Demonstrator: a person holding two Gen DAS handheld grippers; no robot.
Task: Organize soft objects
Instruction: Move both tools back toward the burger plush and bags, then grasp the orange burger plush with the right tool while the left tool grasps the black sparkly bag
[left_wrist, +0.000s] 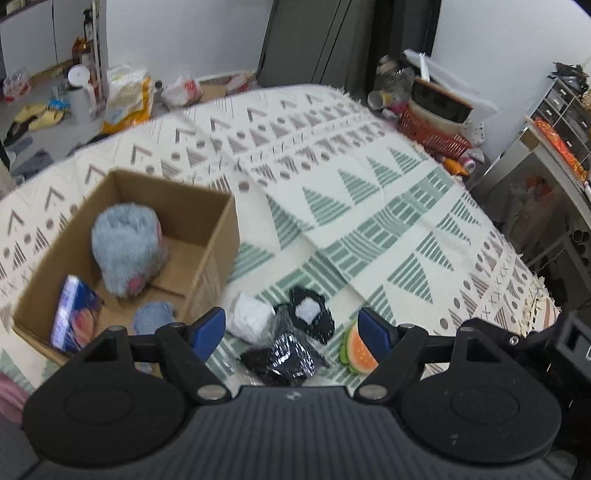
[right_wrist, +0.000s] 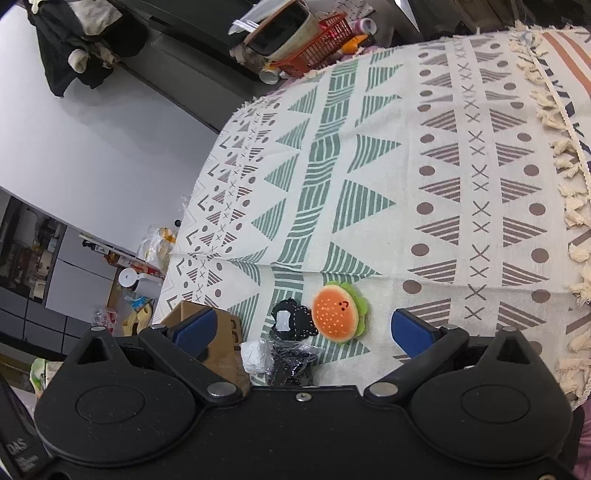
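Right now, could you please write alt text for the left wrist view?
The open left gripper hovers over a white bundle, black bagged items and a burger plush on a patterned cloth; beside them, a cardboard box holds a grey plush.

"DAS" in white letters on dark object (right_wrist: 20, 454) at bottom-left corner of right wrist view; smaller line beneath it too blurred to read. Print on cardboard box (right_wrist: 225, 332) side partly hidden, unreadable. Yellow-white bag (left_wrist: 127, 98) lettering blurred.

Cream cloth (right_wrist: 388, 155), green-brown triangles; orange burger plush (right_wrist: 338, 317); grey fluffy toy (left_wrist: 125, 251)
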